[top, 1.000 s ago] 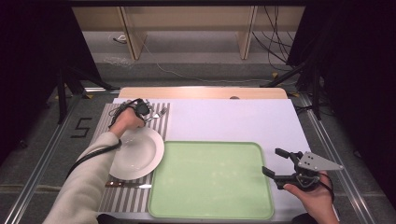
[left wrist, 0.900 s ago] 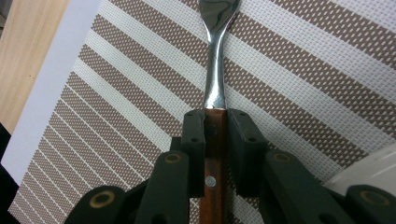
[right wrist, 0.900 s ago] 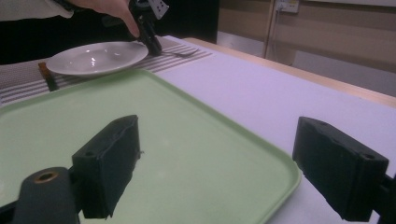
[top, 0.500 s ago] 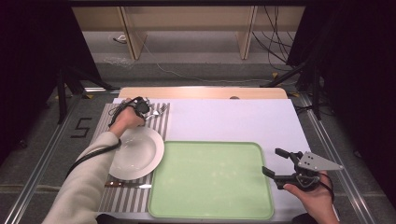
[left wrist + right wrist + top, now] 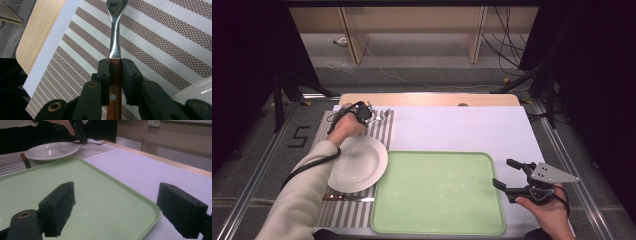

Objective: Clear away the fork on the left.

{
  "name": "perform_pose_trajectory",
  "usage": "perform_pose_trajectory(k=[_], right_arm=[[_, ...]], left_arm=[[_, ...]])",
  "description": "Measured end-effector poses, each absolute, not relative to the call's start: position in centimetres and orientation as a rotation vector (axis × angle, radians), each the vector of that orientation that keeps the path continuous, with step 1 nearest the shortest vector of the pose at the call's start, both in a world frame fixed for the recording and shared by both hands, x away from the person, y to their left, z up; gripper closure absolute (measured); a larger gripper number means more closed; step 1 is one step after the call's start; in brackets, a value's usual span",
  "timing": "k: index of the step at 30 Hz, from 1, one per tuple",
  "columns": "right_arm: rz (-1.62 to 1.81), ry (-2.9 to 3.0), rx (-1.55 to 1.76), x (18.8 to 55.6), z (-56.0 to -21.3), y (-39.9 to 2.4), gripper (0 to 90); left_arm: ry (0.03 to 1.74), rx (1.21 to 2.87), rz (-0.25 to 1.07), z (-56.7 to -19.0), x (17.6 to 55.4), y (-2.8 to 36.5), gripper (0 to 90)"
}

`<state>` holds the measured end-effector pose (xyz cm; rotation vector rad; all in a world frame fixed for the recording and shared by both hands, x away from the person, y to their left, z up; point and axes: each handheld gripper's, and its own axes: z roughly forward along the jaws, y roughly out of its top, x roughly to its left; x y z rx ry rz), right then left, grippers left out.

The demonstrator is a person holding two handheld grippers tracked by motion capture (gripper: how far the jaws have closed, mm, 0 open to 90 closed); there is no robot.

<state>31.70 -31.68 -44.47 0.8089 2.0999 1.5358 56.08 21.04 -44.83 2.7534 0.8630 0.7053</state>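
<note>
A fork (image 5: 115,37) with a wooden handle lies on the striped placemat (image 5: 162,37) at the far left of the table. My left gripper (image 5: 115,67) is shut on that handle, and the metal neck and head point away from the jaws. In the high view the left gripper (image 5: 363,114) sits just beyond a white plate (image 5: 359,162), with the fork (image 5: 384,114) sticking out to its right. My right gripper (image 5: 503,172) is open and holds nothing, by the right edge of a green tray (image 5: 437,192). From the right gripper (image 5: 120,207) I look across the tray (image 5: 100,195) to the plate (image 5: 50,150).
A knife (image 5: 347,199) with a wooden handle lies on the placemat (image 5: 379,130) in front of the plate. A white cover (image 5: 462,127) spreads over the table beyond the tray. The left sleeve reaches in past the plate's left side.
</note>
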Motion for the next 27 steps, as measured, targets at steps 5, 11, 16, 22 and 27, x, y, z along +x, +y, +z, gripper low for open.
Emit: perform_pose_trajectory(k=[5, 11, 16, 22, 27], right_arm=[[1.538, 2.098, 0.808, 31.7, -44.5, -31.7, 16.1], [1.535, 2.101, 0.809, 31.7, -44.5, -31.7, 16.1], [1.536, 2.100, 0.809, 31.7, -44.5, -31.6, 16.1], [1.534, 2.100, 0.810, 31.7, -44.5, -31.6, 16.1], [1.535, 2.101, 0.809, 31.7, -44.5, -31.6, 16.1]], left_arm=[[0.864, 2.738, 0.718, -44.0, 55.7, 20.9, 76.8], [0.862, 2.723, 0.720, -43.1, 55.2, 20.9, 76.8], [0.859, 2.711, 0.714, -42.7, 54.6, 20.7, 76.8], [0.858, 2.699, 0.708, -42.2, 53.7, 20.4, 76.8], [0.853, 2.700, 0.704, -42.1, 53.0, 20.2, 76.9]])
